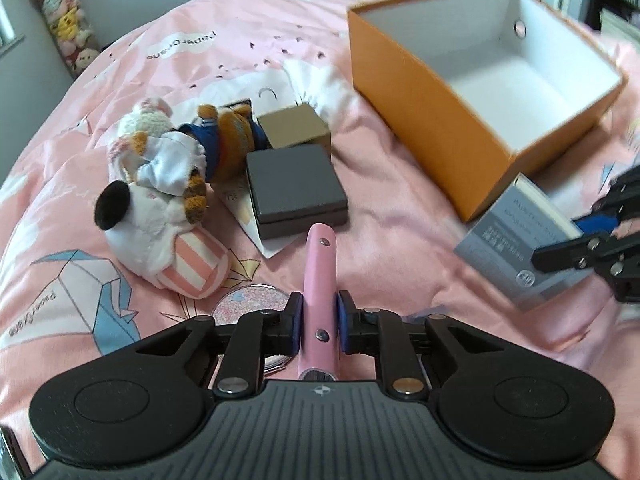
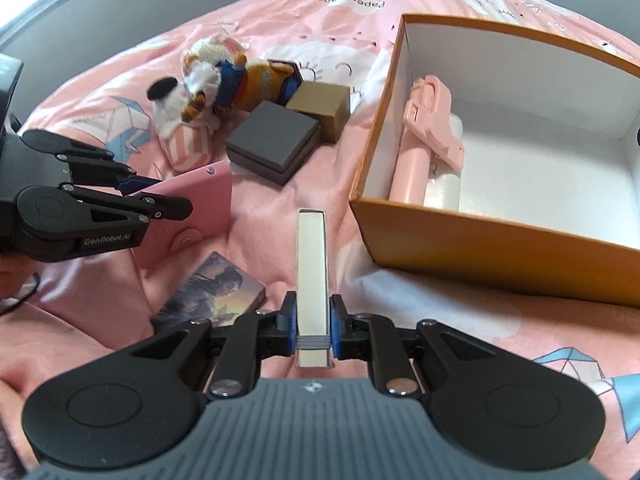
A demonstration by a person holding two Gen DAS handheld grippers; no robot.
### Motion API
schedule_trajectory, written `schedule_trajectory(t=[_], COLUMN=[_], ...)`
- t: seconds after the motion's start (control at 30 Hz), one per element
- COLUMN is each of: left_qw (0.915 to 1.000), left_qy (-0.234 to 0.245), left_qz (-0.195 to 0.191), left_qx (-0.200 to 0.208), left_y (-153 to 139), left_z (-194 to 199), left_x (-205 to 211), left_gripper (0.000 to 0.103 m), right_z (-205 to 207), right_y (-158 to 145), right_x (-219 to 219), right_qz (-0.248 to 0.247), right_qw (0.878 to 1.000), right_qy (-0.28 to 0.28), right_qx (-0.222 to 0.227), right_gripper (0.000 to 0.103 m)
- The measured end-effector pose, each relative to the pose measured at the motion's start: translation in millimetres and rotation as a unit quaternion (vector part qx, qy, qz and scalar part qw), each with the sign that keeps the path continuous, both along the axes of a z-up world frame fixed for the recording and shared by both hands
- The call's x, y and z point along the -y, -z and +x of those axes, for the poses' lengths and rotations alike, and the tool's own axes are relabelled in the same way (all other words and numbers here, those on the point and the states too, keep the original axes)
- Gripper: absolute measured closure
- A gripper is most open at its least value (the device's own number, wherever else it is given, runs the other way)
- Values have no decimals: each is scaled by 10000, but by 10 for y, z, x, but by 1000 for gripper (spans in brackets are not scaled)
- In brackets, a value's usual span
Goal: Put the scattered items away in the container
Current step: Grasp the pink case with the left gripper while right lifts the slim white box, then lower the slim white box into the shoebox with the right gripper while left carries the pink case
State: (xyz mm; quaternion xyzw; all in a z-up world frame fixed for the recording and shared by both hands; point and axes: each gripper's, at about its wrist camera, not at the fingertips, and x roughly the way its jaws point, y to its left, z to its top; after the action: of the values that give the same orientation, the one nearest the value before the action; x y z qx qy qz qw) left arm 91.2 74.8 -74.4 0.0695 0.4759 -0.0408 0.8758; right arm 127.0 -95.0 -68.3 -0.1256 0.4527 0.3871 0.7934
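My left gripper (image 1: 319, 312) is shut on a flat pink wallet (image 1: 319, 276), seen edge-on here; the right wrist view shows its snap flap (image 2: 192, 204) between the left gripper (image 2: 172, 194) jaws. My right gripper (image 2: 313, 312) is shut on a thin grey-white box (image 2: 312, 264), held edge-on just left of the orange box (image 2: 500, 248). From the left wrist view that grey box (image 1: 516, 236) hangs at the near corner of the orange box (image 1: 420, 120), with the right gripper (image 1: 560, 240) on it. A pink stick-shaped gadget (image 2: 424, 136) and a white item lie inside.
On the pink bedspread lie plush toys (image 1: 160, 184), a dark grey box (image 1: 294, 188), a brown box (image 1: 296, 126), a round patterned compact (image 1: 248, 300) under my left fingers, and a picture-printed box (image 2: 212, 292). A shelf of plush toys (image 1: 68, 20) stands at the far left.
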Motion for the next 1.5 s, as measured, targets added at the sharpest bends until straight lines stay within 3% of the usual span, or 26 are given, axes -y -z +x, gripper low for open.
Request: schedule_trajectory(t=[0.2,0.43,0.73,0.9,1.13,1.5], left_qw=[9961,9813,9666,9629,9679,9729], left_qy=[25,137,58,-60,-112,-81], left_qz=[-687,-1367,-1998,-2269,-2203,-2035], left_qx=[553,1348,1604,1461,1205,1098], left_y=[-440,-897,-1007,-864,-588,-327], left_z=[-65,72,524,765,1038,1174], left_x=[-3,176,501,621,785,925], left_gripper=[83,83,83,83,83,83], right_z=[-16,104,524,956,1337,1564], right_y=[-389,-882,-1167,-1041,-586,-163], right_x=[128,330,499,597,577,623], right_qz=[376,859,741,470,164,479], right_qw=[9991,9944,9871,9811,9802,9781], right_qy=[-71,111,697,1379,1820,2023], right_qx=[192,609,1236,1271,769,-79], right_gripper=[86,86,86,86,86,86])
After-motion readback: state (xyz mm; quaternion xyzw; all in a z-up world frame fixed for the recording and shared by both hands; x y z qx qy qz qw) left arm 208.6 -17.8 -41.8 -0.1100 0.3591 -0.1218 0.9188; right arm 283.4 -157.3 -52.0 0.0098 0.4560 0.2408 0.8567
